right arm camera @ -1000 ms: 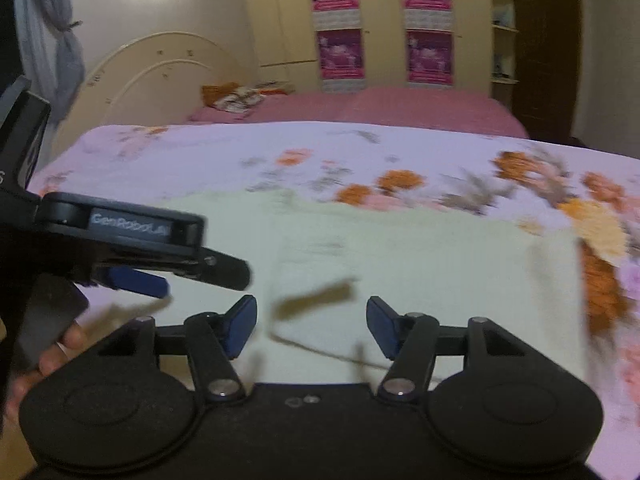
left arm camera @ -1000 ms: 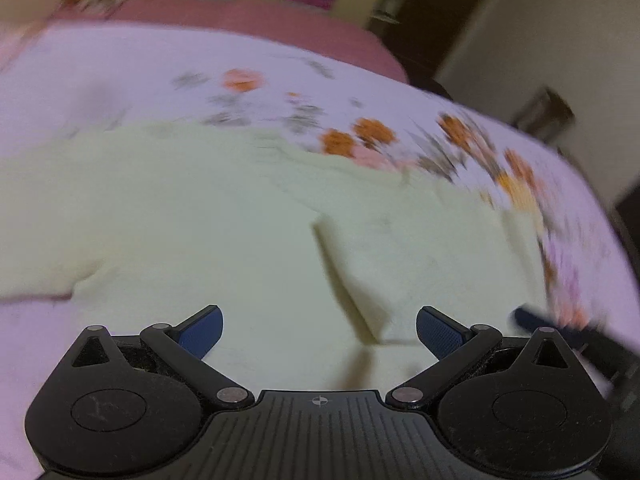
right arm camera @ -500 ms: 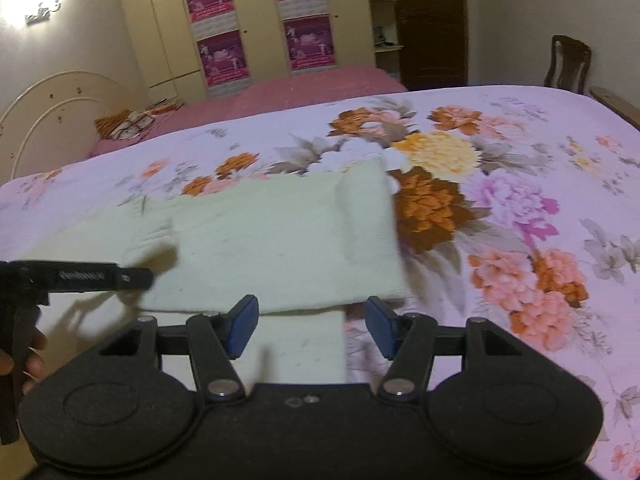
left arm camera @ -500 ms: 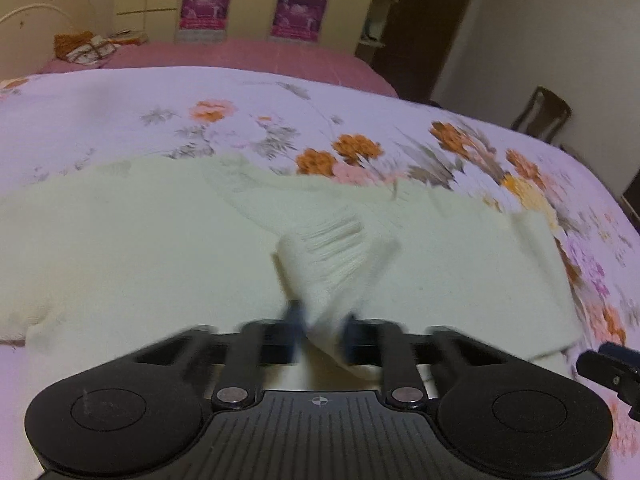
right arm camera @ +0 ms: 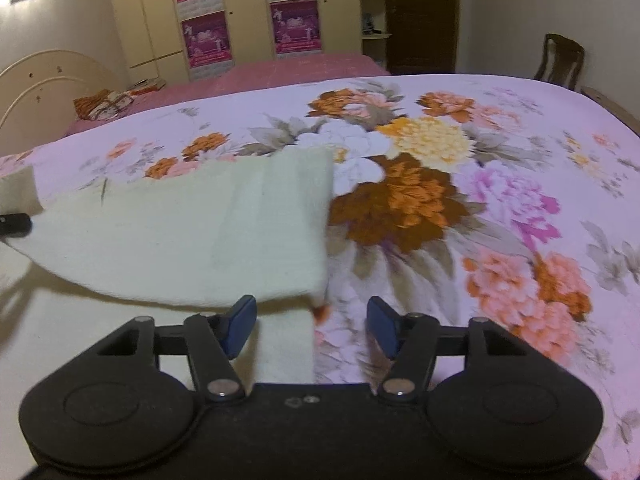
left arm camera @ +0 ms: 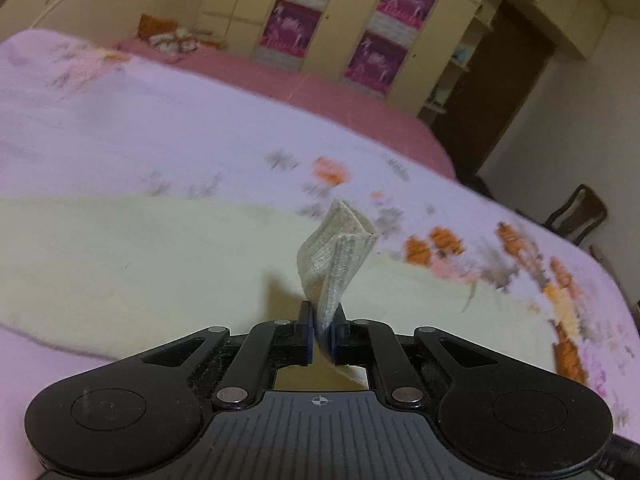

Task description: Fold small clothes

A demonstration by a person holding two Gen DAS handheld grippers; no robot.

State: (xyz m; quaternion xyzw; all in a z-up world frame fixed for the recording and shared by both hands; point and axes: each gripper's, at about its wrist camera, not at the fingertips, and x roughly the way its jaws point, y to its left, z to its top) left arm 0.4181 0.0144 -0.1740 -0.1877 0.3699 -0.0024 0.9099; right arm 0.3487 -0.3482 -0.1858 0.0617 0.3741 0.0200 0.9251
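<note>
Left gripper [left arm camera: 322, 336] pinching cream sweater's ribbed cuff [left arm camera: 336, 248], right gripper [right arm camera: 312, 326] spread; should carry sleeve flat across body, avoiding bunching.

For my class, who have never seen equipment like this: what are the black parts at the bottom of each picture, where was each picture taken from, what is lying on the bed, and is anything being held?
No robot here: a person holds a hand-operated claw in each hand, and a camera on each one looks forward along its two fingers. The left picture shows the left claw shut on a ribbed edge of the cream garment, lifting it. The right picture shows the right claw open, holding nothing, just above the garment's near corner. The garment lies on a bed with a pink floral bedspread. Behind are a wardrobe with posters and a chair.
</note>
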